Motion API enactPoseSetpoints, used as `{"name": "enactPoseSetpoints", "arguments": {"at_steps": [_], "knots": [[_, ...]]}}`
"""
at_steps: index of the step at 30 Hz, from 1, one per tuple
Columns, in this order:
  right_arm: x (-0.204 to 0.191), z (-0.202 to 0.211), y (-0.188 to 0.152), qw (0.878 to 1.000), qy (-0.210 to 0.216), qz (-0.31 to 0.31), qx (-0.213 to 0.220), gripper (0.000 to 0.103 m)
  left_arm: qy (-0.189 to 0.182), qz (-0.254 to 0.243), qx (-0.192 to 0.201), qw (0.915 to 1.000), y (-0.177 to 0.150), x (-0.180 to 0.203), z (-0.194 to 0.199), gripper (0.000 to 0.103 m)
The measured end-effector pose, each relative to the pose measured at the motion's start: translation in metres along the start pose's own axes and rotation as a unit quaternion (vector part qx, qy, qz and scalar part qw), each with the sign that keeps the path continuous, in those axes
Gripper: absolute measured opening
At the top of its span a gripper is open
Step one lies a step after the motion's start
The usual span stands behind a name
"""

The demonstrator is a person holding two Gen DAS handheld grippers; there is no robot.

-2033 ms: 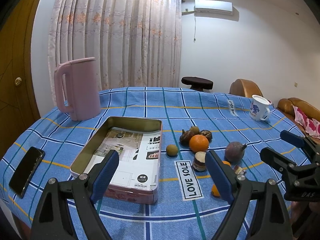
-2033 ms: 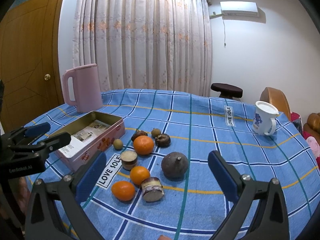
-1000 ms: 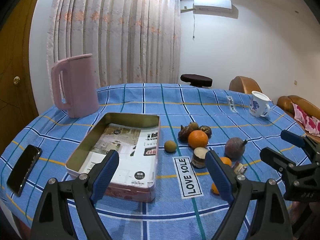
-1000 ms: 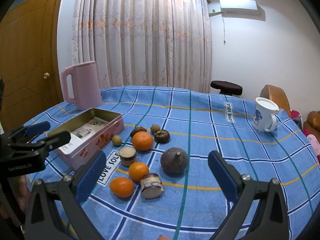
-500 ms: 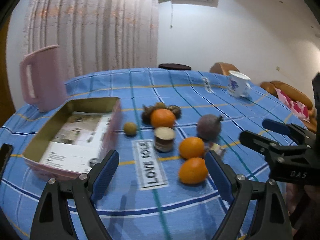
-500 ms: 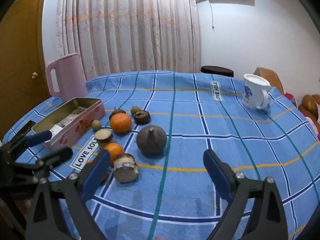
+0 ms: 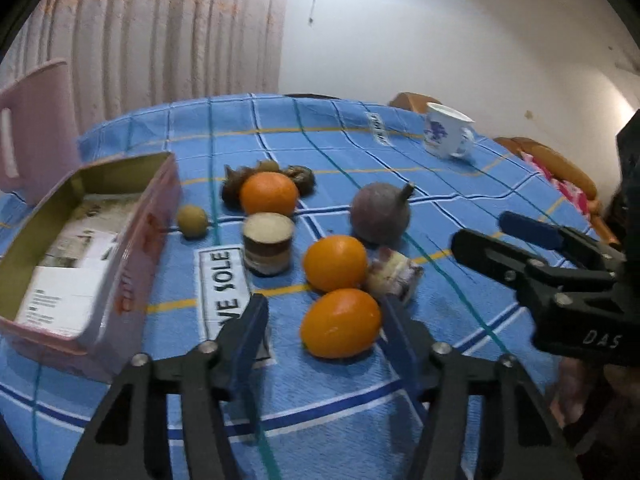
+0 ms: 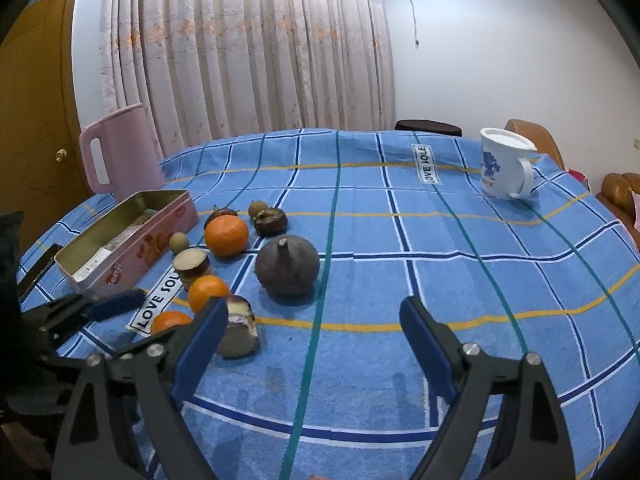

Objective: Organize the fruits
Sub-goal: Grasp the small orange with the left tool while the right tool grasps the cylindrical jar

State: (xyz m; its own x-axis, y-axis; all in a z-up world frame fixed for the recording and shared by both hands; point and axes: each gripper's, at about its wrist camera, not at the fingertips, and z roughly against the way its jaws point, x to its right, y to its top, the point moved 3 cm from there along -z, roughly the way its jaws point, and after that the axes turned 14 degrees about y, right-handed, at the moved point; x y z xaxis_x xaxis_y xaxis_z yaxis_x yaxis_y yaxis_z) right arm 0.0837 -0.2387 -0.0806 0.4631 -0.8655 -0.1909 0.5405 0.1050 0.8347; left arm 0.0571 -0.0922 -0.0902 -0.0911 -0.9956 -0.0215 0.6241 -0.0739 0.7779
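A: Left gripper (image 7: 324, 312) is closing around the nearest orange (image 7: 340, 323). Fruit is sitting between the two blue fingers (image 7: 248, 336), but I'm not seeing the pads pressing on it yet, so nothing is being held.

B: Right gripper (image 8: 310, 324)?

A: Jaws are narrowing too but standing wide, with nothing between them. It's hovering low over bare blue tablecloth (image 8: 480, 280), with the cut fruit piece (image 8: 238, 330) just beside its left finger and the dark round fruit (image 8: 287, 266) ahead of it.

B: Where's the fruit going?

A: Probably the open pink tin (image 7: 132, 248) on the left of the pile, going by the task. The second orange (image 7: 335, 263) is sitting right behind the target, touching or nearly so; can't tell which.

B: How to do it well?

A: Keep the pads centred on the widest part of the orange, since it's round and could be squirting forward into the second one if pinched off-centre. Squeeze gently, the skin is soft. Lift straight up before swinging toward the tin, clearing the brown cylinder-shaped piece (image 7: 267, 243) and the tin wall. Keep the right gripper out of the left one's path.
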Motion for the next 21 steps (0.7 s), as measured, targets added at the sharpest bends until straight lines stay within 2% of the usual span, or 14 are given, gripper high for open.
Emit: {"name": "enactPoseSetpoints", "arguments": {"at_steps": [1, 4, 7, 10, 16, 19, 21], "knots": [[0.000, -0.002, 0.000, 1.000, 0.004, -0.001, -0.003, 0.088, 0.000, -0.002, 0.000, 1.0000, 0.000, 0.001, 0.000, 0.059], [-0.002, -0.008, -0.001, 1.000, 0.017, -0.007, -0.010, 0.083, -0.025, -0.001, 0.002, 0.9997, -0.001, 0.001, 0.004, 0.042], [-0.007, -0.015, -0.003, 0.999, 0.033, -0.007, -0.019, 0.077, -0.013, -0.008, 0.007, 0.9998, -0.004, -0.004, 0.009, 0.042], [-0.012, -0.020, -0.002, 0.998, 0.049, -0.003, -0.030, 0.069, -0.017, 0.013, 0.005, 0.9998, -0.006, -0.019, 0.011, 0.041], [-0.029, -0.036, -0.002, 0.996, 0.066, 0.018, -0.059, 0.061, 0.014, 0.036, 0.021, 0.9990, -0.001, -0.042, 0.013, 0.041], [-0.035, -0.048, -0.005, 0.993, 0.077, 0.023, -0.083, 0.052, 0.018, 0.035, 0.020, 0.9990, -0.003, -0.043, 0.011, 0.041], [-0.035, -0.052, -0.007, 0.992, 0.073, 0.028, -0.097, 0.040, 0.018, 0.034, 0.020, 0.9991, -0.003, -0.042, 0.010, 0.041]]}}
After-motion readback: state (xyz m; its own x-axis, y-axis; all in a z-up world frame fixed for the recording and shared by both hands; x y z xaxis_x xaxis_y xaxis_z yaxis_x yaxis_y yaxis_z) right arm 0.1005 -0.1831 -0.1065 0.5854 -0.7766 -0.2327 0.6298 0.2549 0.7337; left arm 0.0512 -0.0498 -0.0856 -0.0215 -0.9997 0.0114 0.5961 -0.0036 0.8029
